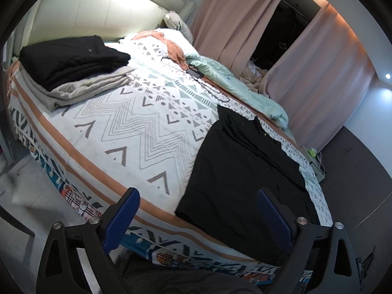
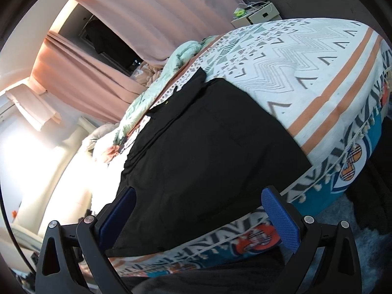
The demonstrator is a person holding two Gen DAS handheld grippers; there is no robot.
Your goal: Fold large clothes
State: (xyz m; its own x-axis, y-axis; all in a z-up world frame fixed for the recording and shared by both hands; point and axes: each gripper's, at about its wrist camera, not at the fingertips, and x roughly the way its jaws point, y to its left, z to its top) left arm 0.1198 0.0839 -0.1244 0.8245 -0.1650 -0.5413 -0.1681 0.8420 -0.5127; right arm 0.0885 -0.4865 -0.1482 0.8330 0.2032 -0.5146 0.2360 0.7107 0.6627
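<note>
A large black garment (image 1: 245, 178) lies spread flat on the patterned bedspread (image 1: 137, 132), reaching to the bed's near edge; the right wrist view shows the same black garment (image 2: 203, 147) filling the middle. My left gripper (image 1: 198, 210) hangs over the near bed edge, jaws wide apart, its right pad above the garment's lower left corner and nothing gripped. My right gripper (image 2: 198, 210) is also open, straddling the garment's near hem without touching it. Blue pads (image 2: 281, 215) show on both.
A folded stack, black garment (image 1: 73, 58) on a grey one (image 1: 93, 88), sits at the bed's far left. A mint quilt (image 1: 245, 90), a cable and pink curtains (image 1: 318, 73) line the far side. A small cabinet (image 2: 257, 12) stands beyond the bed.
</note>
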